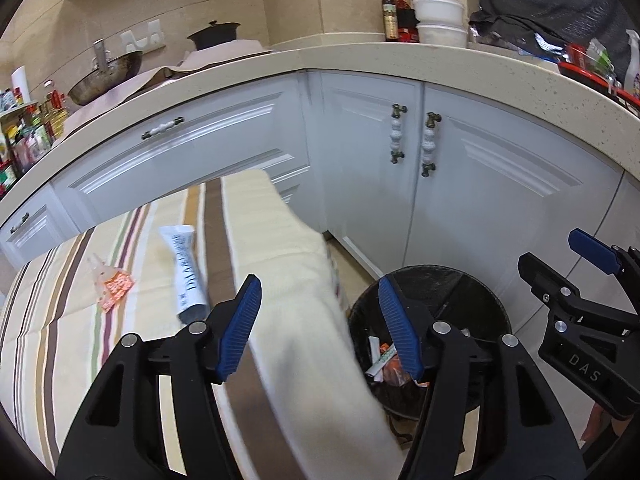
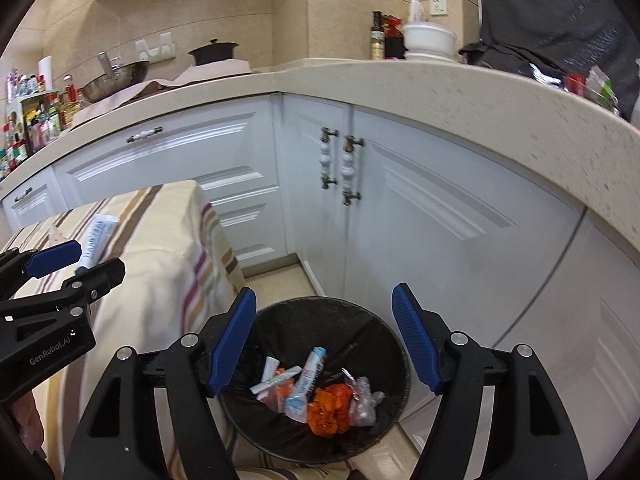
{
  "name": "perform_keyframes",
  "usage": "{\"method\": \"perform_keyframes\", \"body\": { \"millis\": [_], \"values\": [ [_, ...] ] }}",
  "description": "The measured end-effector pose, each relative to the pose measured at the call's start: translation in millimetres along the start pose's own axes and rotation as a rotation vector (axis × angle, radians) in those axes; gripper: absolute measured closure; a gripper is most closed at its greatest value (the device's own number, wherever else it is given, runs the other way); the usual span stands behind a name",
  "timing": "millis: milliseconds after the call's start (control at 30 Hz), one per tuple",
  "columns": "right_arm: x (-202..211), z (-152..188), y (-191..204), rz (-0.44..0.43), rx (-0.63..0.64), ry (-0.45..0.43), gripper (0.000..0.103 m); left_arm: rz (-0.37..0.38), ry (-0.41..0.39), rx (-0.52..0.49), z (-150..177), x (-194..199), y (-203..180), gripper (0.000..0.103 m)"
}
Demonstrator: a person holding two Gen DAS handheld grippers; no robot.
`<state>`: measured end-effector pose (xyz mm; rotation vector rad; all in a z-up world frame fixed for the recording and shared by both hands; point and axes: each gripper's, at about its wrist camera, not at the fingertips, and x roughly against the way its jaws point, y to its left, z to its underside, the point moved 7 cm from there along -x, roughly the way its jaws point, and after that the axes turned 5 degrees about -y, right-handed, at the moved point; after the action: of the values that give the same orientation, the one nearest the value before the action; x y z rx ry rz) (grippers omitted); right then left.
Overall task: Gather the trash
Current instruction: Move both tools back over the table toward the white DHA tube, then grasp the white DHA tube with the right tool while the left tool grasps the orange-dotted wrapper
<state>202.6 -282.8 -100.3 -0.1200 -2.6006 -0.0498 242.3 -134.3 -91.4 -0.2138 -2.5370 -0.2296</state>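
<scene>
Your left tool point(image 1: 320, 328) stands released with nothing between its blue pads, and its side reads "GenRobot.AI" at the right-wrist view's lower left. Your right tool point(image 2: 324, 340), marked "DAS", hangs empty over the black bin point(image 2: 394, 344), lower centre, holding wrappers point(image 2: 328, 408). A white tube point(image 1: 185, 272) and orange-printed packet point(image 1: 112, 286), lettering unreadable, lie on the striped counter point(image 1: 60, 320), left wrist's centre left.

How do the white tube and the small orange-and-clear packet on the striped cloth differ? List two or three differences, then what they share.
1. The white tube is long and narrow; the orange-and-clear packet is short and flat.
2. The tube is opaque white with dark lettering; the packet is partly see-through with an orange printed part.
3. The tube lies nearer the bin; the packet lies further left.

Shared: both rest on the striped cloth, not yet in the bin.
</scene>
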Motion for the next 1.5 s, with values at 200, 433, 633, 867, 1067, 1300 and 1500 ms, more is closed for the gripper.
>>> {"method": "perform_keyframes", "body": {
  "millis": [200, 433, 633, 867, 1067, 1300, 1500],
  "values": [
    [-1, -11, 38, -0.055, 0.039, -0.009, 0.034, -0.06, -0.003, 0.05, 6, 11, 44, 0.043],
    [-6, -20, 91, -0.133, 0.097, -0.011, 0.033, -0.15, 0.003, 0.129, 17, 23, 106, 0.043],
    [-11, -23, 135, -0.209, 0.134, -0.001, 0.033, -0.227, 0.013, 0.192, 33, 34, 160, 0.043],
    [-23, -26, 185, -0.293, 0.171, 0.021, 0.032, -0.292, 0.039, 0.247, 54, 40, 207, 0.042],
    [-42, -26, 225, -0.352, 0.189, 0.06, 0.032, -0.333, 0.063, 0.281, 67, 38, 237, 0.042],
    [-72, -23, 254, -0.373, 0.205, 0.136, 0.032, -0.346, 0.075, 0.295, 70, 28, 255, 0.035],
    [-96, -15, 263, -0.38, 0.201, 0.217, 0.033, -0.327, 0.081, 0.299, 67, 16, 256, 0.034]
  ]
}}
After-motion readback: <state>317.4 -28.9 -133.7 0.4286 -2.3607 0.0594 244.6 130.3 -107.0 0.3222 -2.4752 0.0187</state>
